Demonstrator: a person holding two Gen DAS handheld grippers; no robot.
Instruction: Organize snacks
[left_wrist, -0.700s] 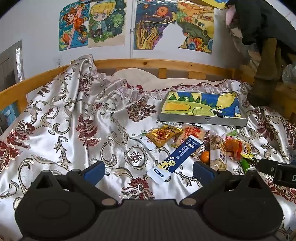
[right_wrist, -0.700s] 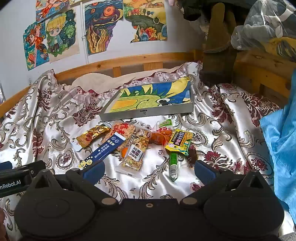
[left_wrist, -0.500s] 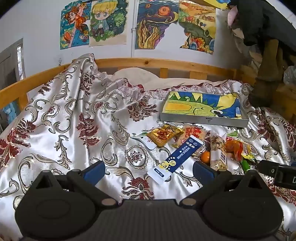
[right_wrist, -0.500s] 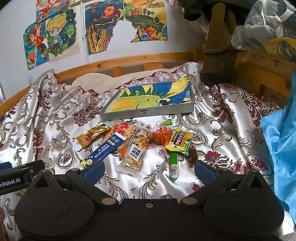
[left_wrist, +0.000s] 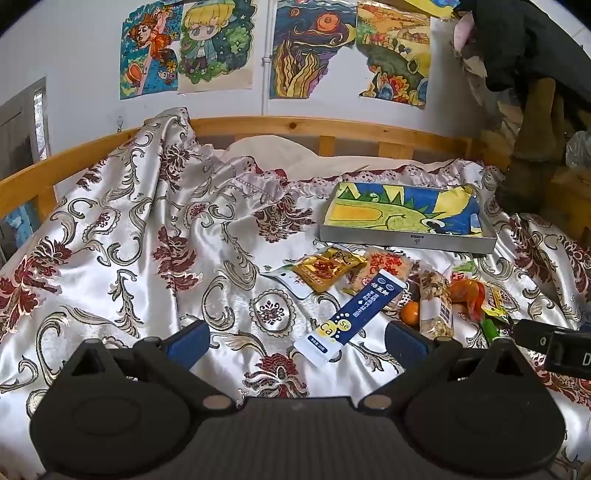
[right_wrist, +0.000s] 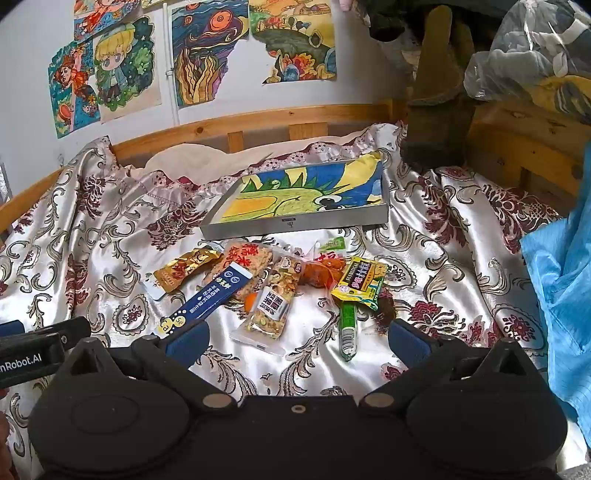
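Currently both of your grippers hover above a bed draped in a silver satin bedspread (left_wrist: 155, 236) patterned with dark red flowers, each tilted down toward a cluster of snacks. Your left gripper (left_wrist: 295, 341) has its jaws spread wide with nothing between them; only cloth and the near end of a blue-and-white sachet (left_wrist: 354, 310) show in the gap, and the pads touch neither. Your right gripper (right_wrist: 297, 339) is likewise wide open and empty, with the lower ends of a nut bar (right_wrist: 271, 302) and a green stick pack (right_wrist: 348, 326) lying in the gap, apart from its pads. The snacks lie in a loose row in front of a shallow grey tray (right_wrist: 295, 223), whose floor carries a blue, yellow and green drawing and holds no snack. From left to right in the right wrist view you see a gold packet (right_wrist: 184, 267), a rice cracker pack (right_wrist: 245, 262) partly under the blue-and-white sachet, the nut bar, an orange wrapped snack (right_wrist: 319, 275), and a yellow-green packet (right_wrist: 360, 282) overlapping the top of the green stick pack. A small orange fruit (left_wrist: 410, 314) sits just beside the nut bar. Behind the tray run a wooden bed rail (left_wrist: 288, 127) and a wall hung with coloured drawings (left_wrist: 188, 46). A blue cloth (right_wrist: 565, 280) occupies the right edge of the right wrist view.
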